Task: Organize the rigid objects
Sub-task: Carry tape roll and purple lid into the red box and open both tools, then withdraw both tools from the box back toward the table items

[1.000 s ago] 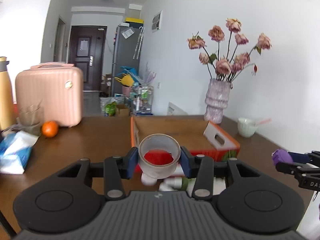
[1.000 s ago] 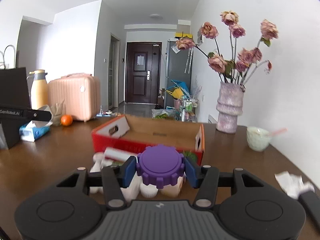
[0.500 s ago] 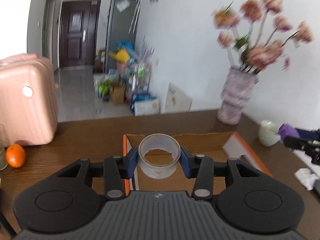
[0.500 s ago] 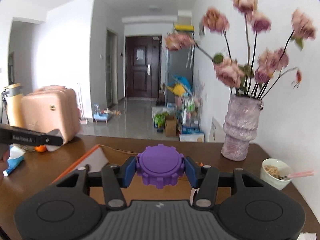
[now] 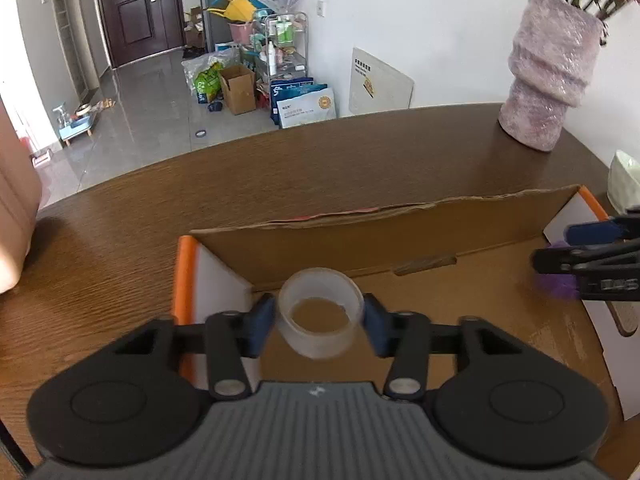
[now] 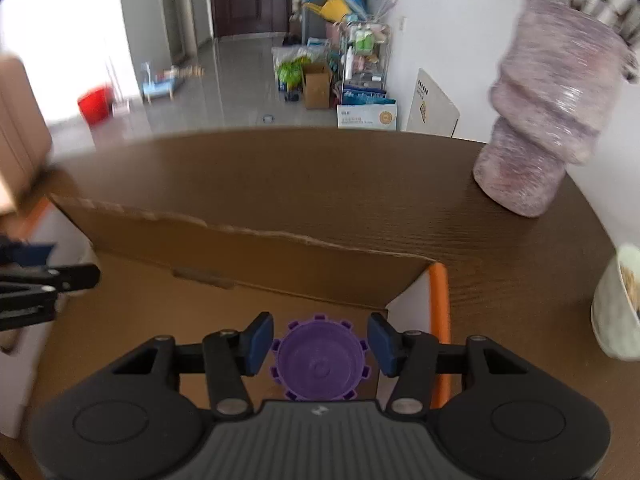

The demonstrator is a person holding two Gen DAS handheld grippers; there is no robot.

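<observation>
A clear tape roll (image 5: 320,312) sits between the blue pads of my left gripper (image 5: 319,318), over the left end of the open cardboard box (image 5: 400,232). The pads stand a little apart from it; the jaws look open. A purple toothed cap (image 6: 319,360) lies between the pads of my right gripper (image 6: 320,344), with gaps on both sides, over the box's right end (image 6: 280,256). The right gripper also shows in the left wrist view (image 5: 580,264).
The box has orange-edged end flaps (image 5: 184,280) and stands on a brown wooden table (image 5: 280,176). A pink vase (image 5: 548,84) stands at the back right. A white bowl (image 6: 616,304) sits right of the box. A pink case edge (image 5: 16,216) shows far left.
Both grippers have moved forward and tilted down over the box. Both jaws have opened a little, so the tape roll and purple cap are no longer squeezed.
</observation>
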